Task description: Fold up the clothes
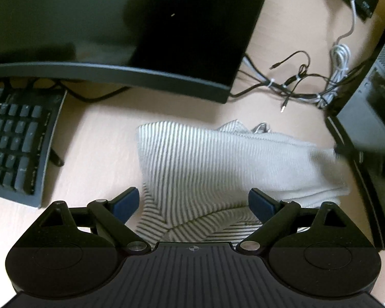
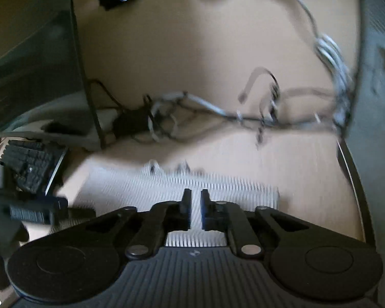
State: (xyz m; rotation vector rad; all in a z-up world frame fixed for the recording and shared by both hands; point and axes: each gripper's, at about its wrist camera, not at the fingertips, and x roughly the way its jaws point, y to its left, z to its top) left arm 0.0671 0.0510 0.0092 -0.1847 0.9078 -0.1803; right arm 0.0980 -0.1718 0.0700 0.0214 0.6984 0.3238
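Note:
A white garment with thin grey stripes [image 1: 218,164] lies partly folded on the light wooden desk [image 1: 95,133]. My left gripper [image 1: 195,202] is open, its blue-padded fingers [image 1: 127,201] spread wide above the garment's near edge, holding nothing. In the right wrist view the same striped garment [image 2: 218,187] lies under my right gripper [image 2: 196,208], whose jaws are nearly shut with a narrow gap; the cloth shows through the gap, and whether they pinch it cannot be told. The left gripper [image 2: 38,209] shows at the left of that view.
A black monitor [image 1: 141,38] stands behind the garment and a black keyboard [image 1: 15,141] lies at the left. A tangle of black and white cables [image 1: 308,82] lies at the back right. A dark computer case [image 1: 367,128] stands at the right.

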